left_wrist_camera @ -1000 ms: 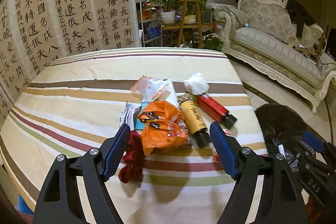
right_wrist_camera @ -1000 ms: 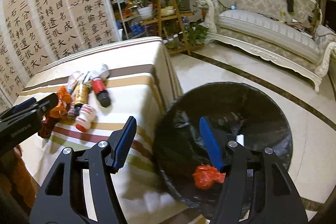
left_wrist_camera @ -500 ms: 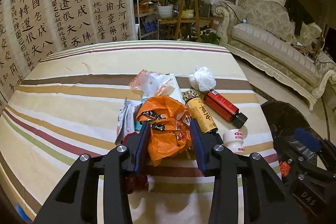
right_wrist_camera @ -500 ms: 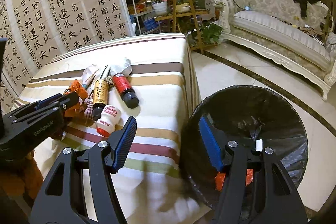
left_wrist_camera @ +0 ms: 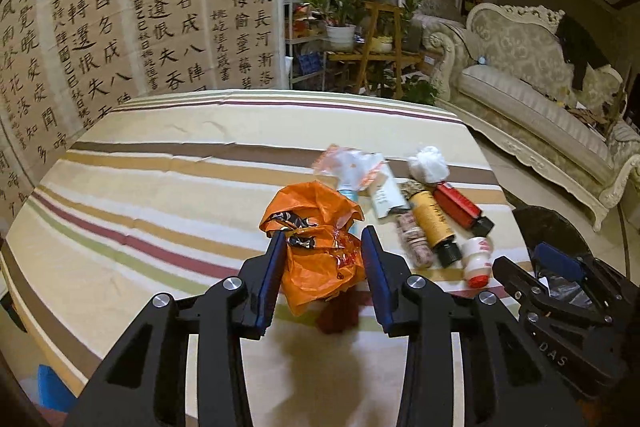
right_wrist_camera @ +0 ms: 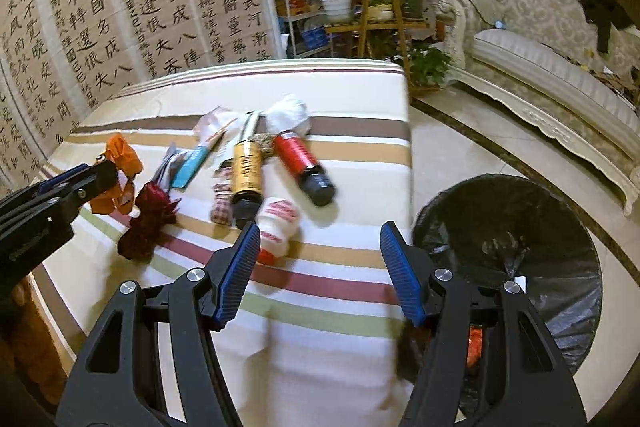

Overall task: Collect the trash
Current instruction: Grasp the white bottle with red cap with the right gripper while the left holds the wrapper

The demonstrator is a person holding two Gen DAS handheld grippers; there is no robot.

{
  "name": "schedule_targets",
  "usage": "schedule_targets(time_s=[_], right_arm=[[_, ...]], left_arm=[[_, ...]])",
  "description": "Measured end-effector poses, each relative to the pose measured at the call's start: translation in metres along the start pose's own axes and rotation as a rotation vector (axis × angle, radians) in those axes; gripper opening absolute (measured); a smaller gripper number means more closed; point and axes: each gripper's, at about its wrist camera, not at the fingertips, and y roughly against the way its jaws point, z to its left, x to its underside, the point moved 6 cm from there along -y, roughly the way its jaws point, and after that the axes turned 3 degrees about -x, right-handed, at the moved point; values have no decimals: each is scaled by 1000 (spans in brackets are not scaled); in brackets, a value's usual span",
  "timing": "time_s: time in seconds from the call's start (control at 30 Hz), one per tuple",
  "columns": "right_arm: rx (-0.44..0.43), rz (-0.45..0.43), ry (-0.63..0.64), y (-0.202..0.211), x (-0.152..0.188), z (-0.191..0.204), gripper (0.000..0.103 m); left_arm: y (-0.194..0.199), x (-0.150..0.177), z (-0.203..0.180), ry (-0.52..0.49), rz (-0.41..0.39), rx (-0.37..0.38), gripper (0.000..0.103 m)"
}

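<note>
**Left claw pinches the orange bag; right claw spread over the desk edge**

In the left wrist view we see our left claw (left_wrist_camera: 324, 259) pressed on a crumpled orange plastic bag (left_wrist_camera: 316, 227); both blue pads touch its sides, and the bag seems raised a little above the striped desk (left_wrist_camera: 160, 187). Just under the bag, at about 6 o'clock from it, a dark red crumpled wrapper (left_wrist_camera: 336, 315) lies on the cloth.

At 3 o'clock from the bag the other trash lies close together: a yellow bottle (left_wrist_camera: 430, 223) with a black cap, a red bottle (left_wrist_camera: 460, 205) just beside it, and a small white bottle (left_wrist_camera: 478, 259) with a red end at 5 o'clock from the yellow one. A white crumpled ball (left_wrist_camera: 428, 163) sits at the far end of the red bottle, at 12 o'clock from it. A clear plastic wrapper (left_wrist_camera: 352, 167) lies at 1 o'clock from the orange bag.

In the right wrist view our right claw (right_wrist_camera: 316, 267) is spread, with nothing between its pads. It hangs above the near right part of the desk. The small white bottle is just beside its left pad, at 10 o'clock from the claw's middle. The trash bin (right_wrist_camera: 520, 227) with a black liner stands on the floor at 3 o'clock from the claw, next to the desk edge. Something orange-red lies inside it, partly hidden behind the claw's right finger. The left claw with the orange bag shows at 9 o'clock in this view.
</note>
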Motion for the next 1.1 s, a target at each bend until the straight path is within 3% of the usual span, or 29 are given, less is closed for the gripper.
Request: schedule_targets(time_s=[0.17, 0.57, 0.9, 1.1], right_arm=[[1, 26, 30, -10, 0, 16, 58], [15, 98, 34, -28, 3, 23, 30], [18, 70, 38, -20, 4, 21, 29], [45, 38, 26, 2, 8, 2, 29]], left_arm=[[0, 1, 22, 41, 1, -1, 39], [-7, 8, 46, 75, 19, -9, 39], [-5, 13, 37, 61, 15, 13, 39], [1, 18, 9, 16, 9, 62, 39]])
